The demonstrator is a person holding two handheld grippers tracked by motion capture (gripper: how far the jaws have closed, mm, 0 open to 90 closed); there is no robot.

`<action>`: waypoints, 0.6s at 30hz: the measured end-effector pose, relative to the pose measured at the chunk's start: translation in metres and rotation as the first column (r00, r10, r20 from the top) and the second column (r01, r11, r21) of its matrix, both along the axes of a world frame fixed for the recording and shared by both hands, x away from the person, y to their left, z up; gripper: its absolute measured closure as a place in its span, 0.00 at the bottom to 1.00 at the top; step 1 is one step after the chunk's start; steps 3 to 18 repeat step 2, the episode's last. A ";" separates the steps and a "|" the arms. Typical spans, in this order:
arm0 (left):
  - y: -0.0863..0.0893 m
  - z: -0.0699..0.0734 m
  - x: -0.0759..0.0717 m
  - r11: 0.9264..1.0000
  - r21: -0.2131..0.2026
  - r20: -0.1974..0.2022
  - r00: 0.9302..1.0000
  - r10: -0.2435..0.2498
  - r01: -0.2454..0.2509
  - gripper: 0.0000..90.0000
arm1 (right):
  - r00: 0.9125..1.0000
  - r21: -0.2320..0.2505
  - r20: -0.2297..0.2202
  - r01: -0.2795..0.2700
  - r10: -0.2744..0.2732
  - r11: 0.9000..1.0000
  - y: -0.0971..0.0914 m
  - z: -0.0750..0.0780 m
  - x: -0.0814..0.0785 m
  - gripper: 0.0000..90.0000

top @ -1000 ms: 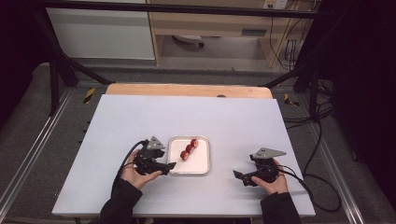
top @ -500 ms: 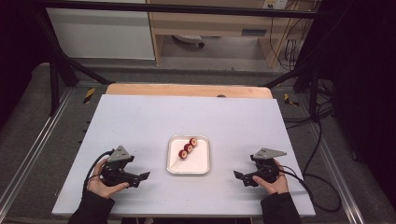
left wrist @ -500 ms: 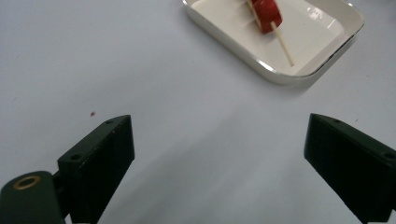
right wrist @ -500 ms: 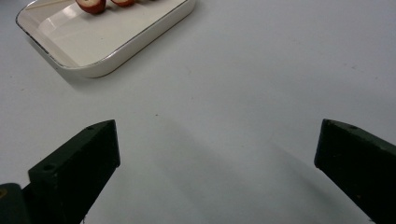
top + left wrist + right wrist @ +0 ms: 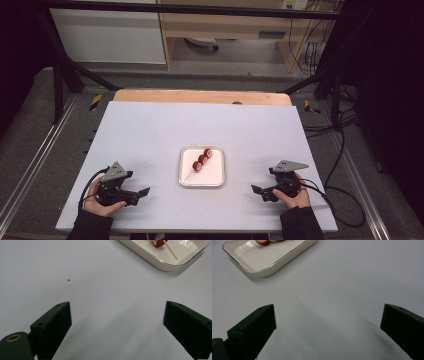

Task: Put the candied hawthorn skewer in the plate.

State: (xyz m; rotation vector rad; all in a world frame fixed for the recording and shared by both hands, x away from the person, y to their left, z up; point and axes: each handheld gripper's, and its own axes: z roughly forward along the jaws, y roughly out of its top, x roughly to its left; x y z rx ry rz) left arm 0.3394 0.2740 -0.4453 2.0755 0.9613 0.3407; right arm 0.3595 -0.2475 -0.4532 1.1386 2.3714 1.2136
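- Nearest, at the table's (image 5: 150, 125) near left edge, the left gripper (image 5: 142, 191) now rests in the person's hand well left of the tray (image 5: 215, 181); a second ago it sat right at the tray's left rim; its jaws have just been opening and stand wide apart with nothing between them, bare table beneath in the left gripper view
- Near right, the right gripper (image 5: 257, 190) has kept its place beside the tray's right side; jaws apart, empty
- Between them, a little farther, the white tray holds the fruit skewer (image 5: 201, 159): three red pieces on a wooden stick, lying diagonally
- Judgement: the skewer is set down and released; the placing looks done, both hands withdrawn
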 end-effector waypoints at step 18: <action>-0.001 0.000 0.000 1.000 0.005 -0.004 1.000 -0.006 0.006 0.09 | 1.000 0.005 -0.003 -0.002 0.002 1.000 0.000 0.000 0.000 0.01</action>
